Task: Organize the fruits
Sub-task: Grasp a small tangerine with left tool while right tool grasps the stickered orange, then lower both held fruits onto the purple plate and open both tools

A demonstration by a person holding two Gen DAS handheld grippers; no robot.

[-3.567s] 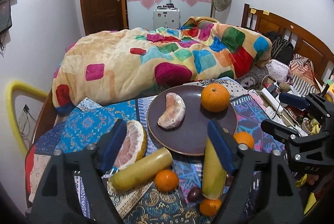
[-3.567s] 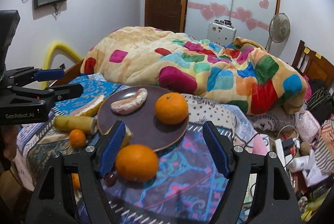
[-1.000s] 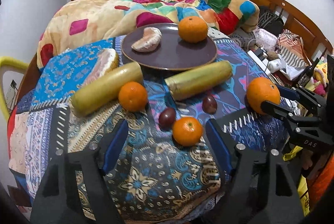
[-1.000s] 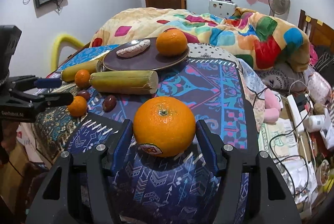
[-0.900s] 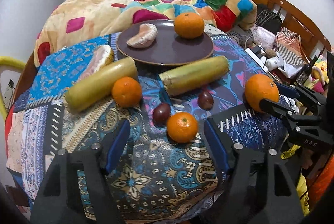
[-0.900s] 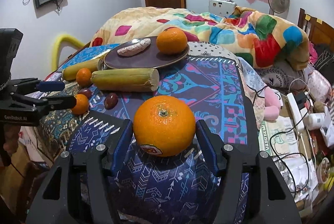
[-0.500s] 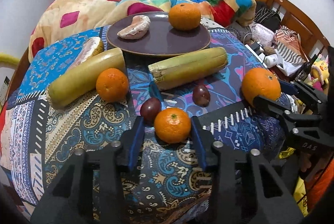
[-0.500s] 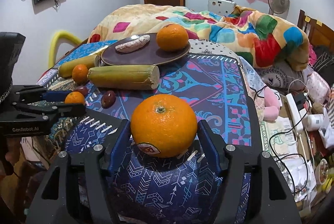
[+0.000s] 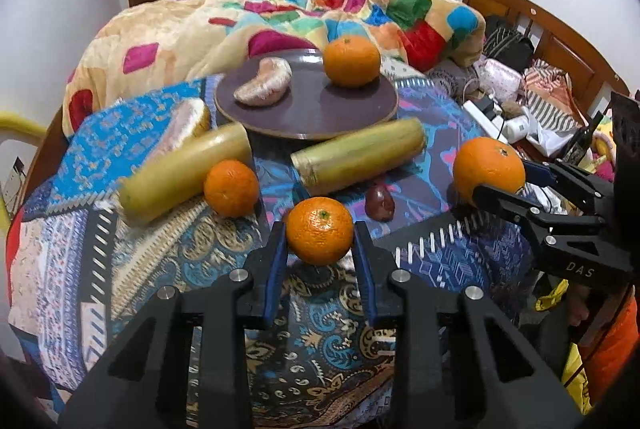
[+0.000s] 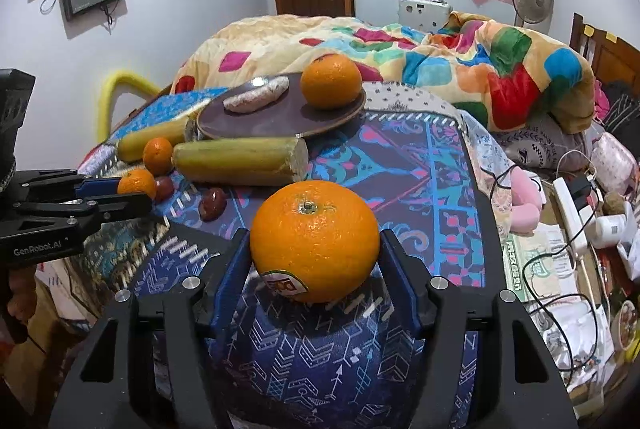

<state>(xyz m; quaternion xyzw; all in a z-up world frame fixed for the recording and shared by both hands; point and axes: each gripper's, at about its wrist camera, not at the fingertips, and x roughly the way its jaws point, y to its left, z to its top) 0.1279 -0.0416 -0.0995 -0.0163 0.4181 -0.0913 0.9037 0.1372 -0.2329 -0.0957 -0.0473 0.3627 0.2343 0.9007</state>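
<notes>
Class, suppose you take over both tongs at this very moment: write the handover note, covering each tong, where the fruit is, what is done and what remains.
Left tongs: jaws closing on a small orange between the pads, near the cloth's front edge.
Right tongs: shut on the large stickered orange.
Done: the brown plate holds one orange and a peeled pomelo segment.
Left on the patterned cloth: two sugarcane pieces, another small orange, one dark red fruit in clear view and a pomelo wedge beside the plate.
Probably next: carry both held oranges to the plate.
</notes>
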